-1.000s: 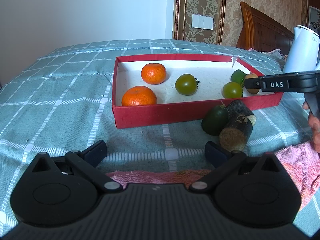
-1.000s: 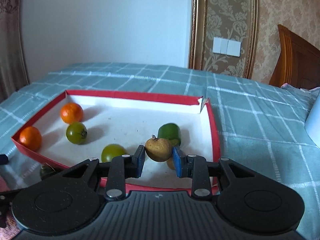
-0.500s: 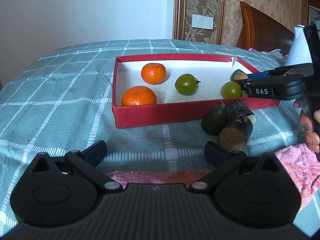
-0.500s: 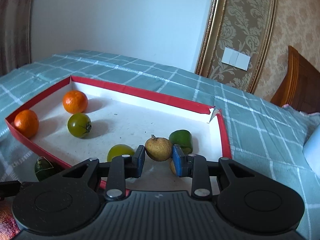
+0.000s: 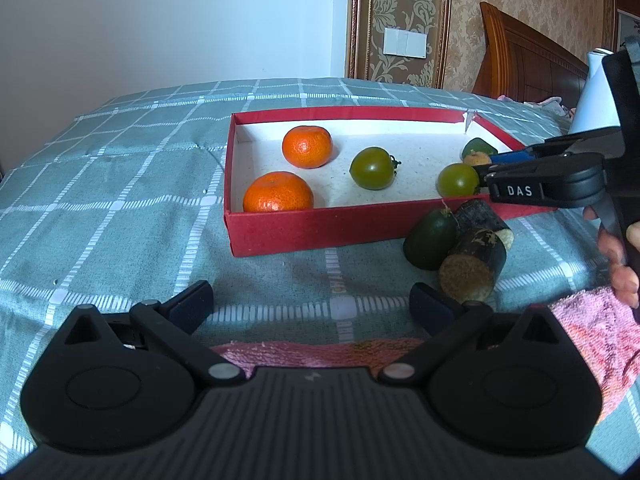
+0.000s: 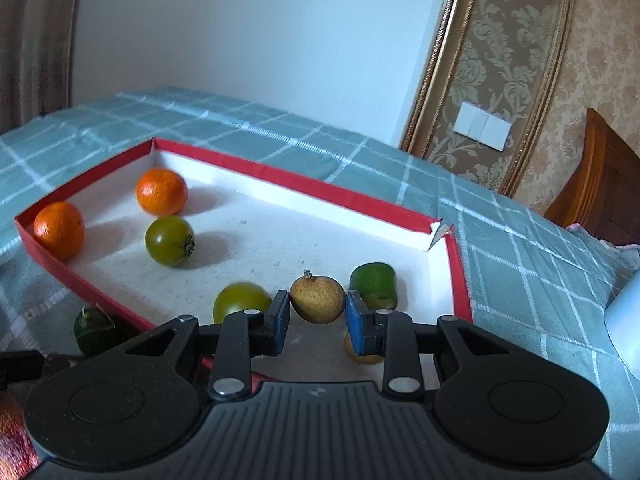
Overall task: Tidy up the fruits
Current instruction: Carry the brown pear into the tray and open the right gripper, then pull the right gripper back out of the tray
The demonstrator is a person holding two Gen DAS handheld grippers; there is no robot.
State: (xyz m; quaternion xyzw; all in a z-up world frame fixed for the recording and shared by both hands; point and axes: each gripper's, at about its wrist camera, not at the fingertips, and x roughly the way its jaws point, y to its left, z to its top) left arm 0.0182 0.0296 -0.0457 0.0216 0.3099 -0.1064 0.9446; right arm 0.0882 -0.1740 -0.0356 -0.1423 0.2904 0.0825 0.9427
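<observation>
A red box with a white floor lies on the checked bedspread. It holds two oranges, two green tomatoes and a cut green fruit. Over the box's right end, my right gripper is shut on a small brown fruit. A second brown fruit lies half hidden under its right finger. My left gripper stands open and empty above the bedspread, in front of the box. Outside the box's front wall lie a dark green fruit and two dark cane pieces.
A pink towel lies at the near right, and part of it lies under my left gripper. A white kettle stands at the far right. A person's hand holds the right gripper. A wooden headboard rises behind the bed.
The right gripper has rolled and shifted a little further over the box, still gripping the brown fruit. The left gripper has kept still.
</observation>
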